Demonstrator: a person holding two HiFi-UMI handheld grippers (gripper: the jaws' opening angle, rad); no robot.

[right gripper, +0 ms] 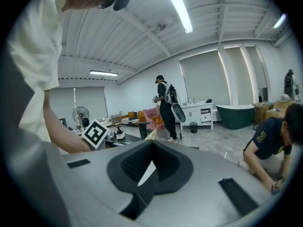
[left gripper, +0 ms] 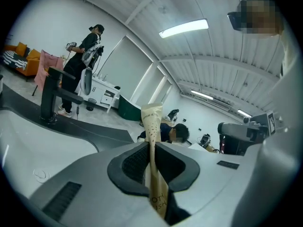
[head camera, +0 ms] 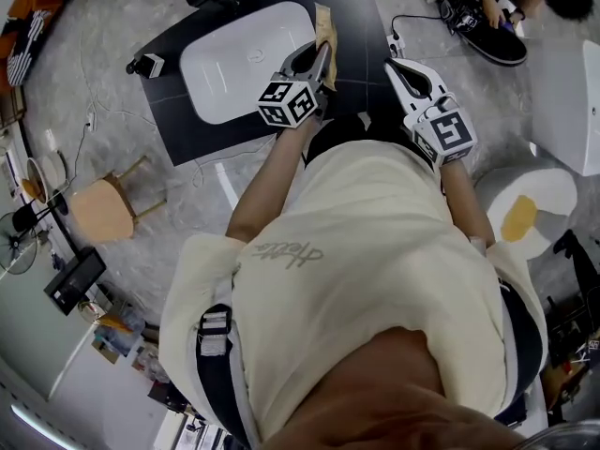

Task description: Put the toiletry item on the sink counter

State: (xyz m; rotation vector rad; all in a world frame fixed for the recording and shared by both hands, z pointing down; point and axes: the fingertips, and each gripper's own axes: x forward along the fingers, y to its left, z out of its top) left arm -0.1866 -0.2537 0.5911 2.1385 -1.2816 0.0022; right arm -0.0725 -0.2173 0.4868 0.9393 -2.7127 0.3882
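Note:
A tan paper toiletry packet (head camera: 325, 31) is pinched upright in my left gripper (head camera: 314, 64), above the right rim of the white sink basin (head camera: 246, 59) set in the black counter (head camera: 187, 125). In the left gripper view the packet (left gripper: 152, 122) stands between the shut pads of the left gripper (left gripper: 152, 151), with the black faucet (left gripper: 49, 98) and the basin (left gripper: 28, 155) to the left. My right gripper (head camera: 408, 75) hovers to the right of the counter, jaws together and holding nothing. In its own view the right gripper (right gripper: 150, 167) points at the packet's tip (right gripper: 152, 133).
A wooden stool (head camera: 103, 209) stands left of the counter. A person (head camera: 487, 7) crouches on the floor at the far right, beside a white cabinet (head camera: 572, 101) and a white round fixture (head camera: 525, 214). Another person (left gripper: 83, 56) stands beyond the faucet.

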